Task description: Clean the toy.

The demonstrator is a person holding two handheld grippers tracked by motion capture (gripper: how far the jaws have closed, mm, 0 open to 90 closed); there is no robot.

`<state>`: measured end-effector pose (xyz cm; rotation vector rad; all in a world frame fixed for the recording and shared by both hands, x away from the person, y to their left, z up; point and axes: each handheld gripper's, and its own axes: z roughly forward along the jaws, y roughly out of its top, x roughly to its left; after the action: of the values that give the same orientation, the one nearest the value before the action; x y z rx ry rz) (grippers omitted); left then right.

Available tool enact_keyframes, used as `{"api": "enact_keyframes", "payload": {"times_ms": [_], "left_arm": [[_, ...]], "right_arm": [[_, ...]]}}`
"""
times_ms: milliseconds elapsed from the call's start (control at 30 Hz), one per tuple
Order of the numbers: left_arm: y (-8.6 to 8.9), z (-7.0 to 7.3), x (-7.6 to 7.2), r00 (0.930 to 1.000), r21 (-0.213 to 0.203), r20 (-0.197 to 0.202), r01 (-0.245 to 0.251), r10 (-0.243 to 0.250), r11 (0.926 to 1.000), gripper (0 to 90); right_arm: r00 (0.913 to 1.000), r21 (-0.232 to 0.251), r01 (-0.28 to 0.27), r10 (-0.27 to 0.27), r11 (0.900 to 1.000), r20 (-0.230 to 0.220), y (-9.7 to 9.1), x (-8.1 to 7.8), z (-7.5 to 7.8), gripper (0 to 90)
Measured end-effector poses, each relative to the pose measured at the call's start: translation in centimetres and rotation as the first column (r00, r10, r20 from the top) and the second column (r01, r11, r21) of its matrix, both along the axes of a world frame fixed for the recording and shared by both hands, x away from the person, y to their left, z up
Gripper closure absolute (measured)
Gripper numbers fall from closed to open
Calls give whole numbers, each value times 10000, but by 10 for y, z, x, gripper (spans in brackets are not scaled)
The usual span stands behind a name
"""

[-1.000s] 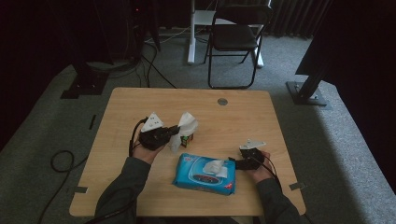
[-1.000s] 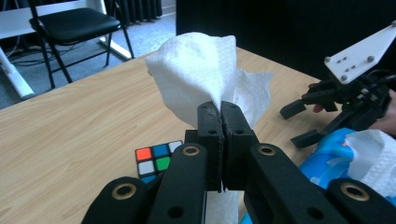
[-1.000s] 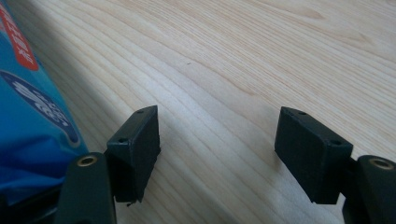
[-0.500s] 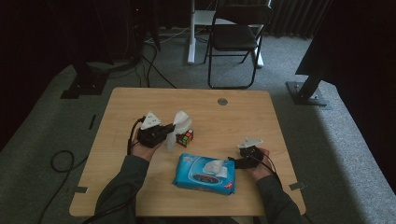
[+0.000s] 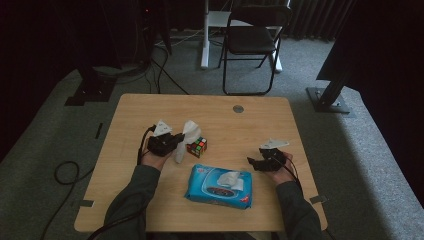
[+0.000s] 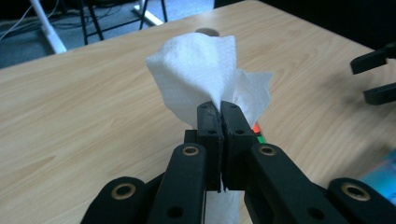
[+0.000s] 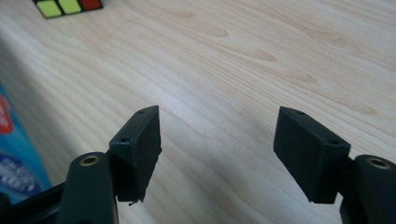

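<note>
My left gripper (image 5: pixel 178 142) is shut on a crumpled white wipe (image 5: pixel 189 131), left of the table's middle. In the left gripper view the wipe (image 6: pixel 201 70) stands up from between the closed jaws. A colour puzzle cube (image 5: pixel 197 147) sits on the table right beside the wipe, and a corner of the cube (image 6: pixel 257 132) peeks out behind the jaws. My right gripper (image 5: pixel 254 163) is open over bare wood at the right; its jaws have just been closing a little with nothing between them (image 7: pixel 217 135). A blue wipes pack (image 5: pixel 220 186) lies near the front edge, a wipe sticking out of its top.
The wooden table (image 5: pixel 215 115) has a round metal grommet (image 5: pixel 238 108) near its far edge. A folding chair (image 5: pixel 252 40) and stand bases are on the carpet beyond. The cube's edge (image 7: pixel 70 5) and the pack (image 7: pixel 18 158) border the right gripper view.
The left gripper has sunk and drawn the wipe leftward, so the cube now shows beside it. The right hand has stayed in place.
</note>
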<state>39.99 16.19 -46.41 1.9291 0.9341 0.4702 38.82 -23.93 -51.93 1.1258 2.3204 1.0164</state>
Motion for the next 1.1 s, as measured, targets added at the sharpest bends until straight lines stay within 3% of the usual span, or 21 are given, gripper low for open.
{"api": "enact_keyframes", "payload": {"times_ms": [300,700,900,1100], "left_arm": [[-2,-17,11,9982,197,-577,-145,157,9997,880],[-19,-32,17,9934,339,-1137,165,-126,9993,879],[-27,-33,18,9910,119,-1314,256,-238,9996,879],[-44,-37,19,9863,214,-1491,751,-711,9969,879]], "right_arm": [[9992,671,-312,329,9973,-244,16,9,-7,312],[9928,489,-1191,1194,9917,-16,52,25,10,303],[9904,714,-1359,1372,9881,-136,59,29,6,310],[9886,751,-1454,1479,9865,-292,62,32,1,314]]}}
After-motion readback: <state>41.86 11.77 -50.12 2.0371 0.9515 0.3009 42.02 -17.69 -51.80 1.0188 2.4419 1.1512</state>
